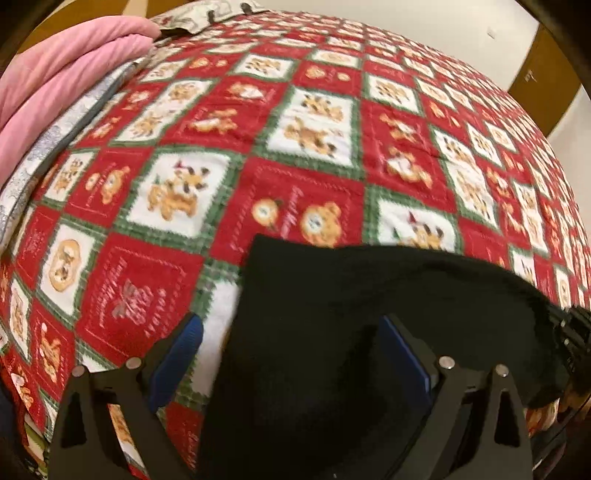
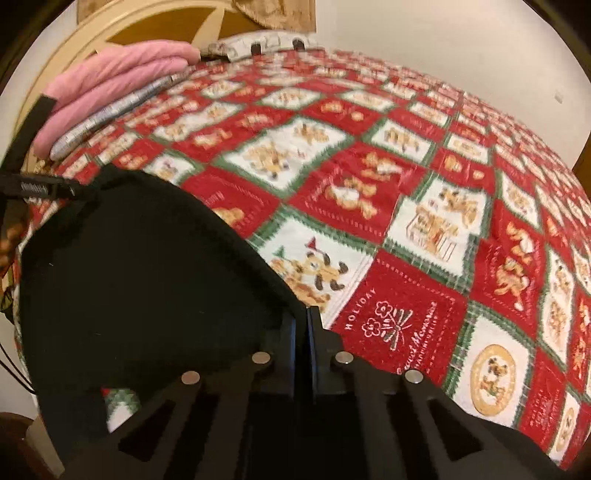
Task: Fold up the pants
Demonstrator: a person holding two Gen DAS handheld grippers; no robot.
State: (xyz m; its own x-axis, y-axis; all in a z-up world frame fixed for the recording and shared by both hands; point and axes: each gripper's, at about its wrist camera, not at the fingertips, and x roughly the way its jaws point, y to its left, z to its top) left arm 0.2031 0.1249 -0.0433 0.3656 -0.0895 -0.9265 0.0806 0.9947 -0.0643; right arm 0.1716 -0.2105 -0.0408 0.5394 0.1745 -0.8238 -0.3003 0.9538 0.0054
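While the black pants (image 1: pixel 332 295) lie near the edge of the bed's holiday quilt (image 1: pixel 295 147), the left claw (image 1: pixel 291 350) stands wide with the cloth between its blue pads (image 1: pixel 188 339). At the pants' edge, the right claw (image 2: pixel 308 325) is pinched closed on the fabric.

A red, white and green holiday quilt (image 1: pixel 314 122) printed with bears and dogs in squares covers the whole bed and serves as the landmark. At the quilt's far left corner lies a stack of folded pink blankets (image 1: pixel 70 62), with a grey-and-white patterned cloth (image 1: pixel 48 147) tucked just under them against the quilt's edge, and a pale patterned pillow (image 2: pixel 266 42) sits at the quilt's far edge beside the pink stack. Beyond the quilt rises a cream wall (image 2: pixel 443 40), with a curved cream headboard (image 2: pixel 122 18) behind the pink blankets.
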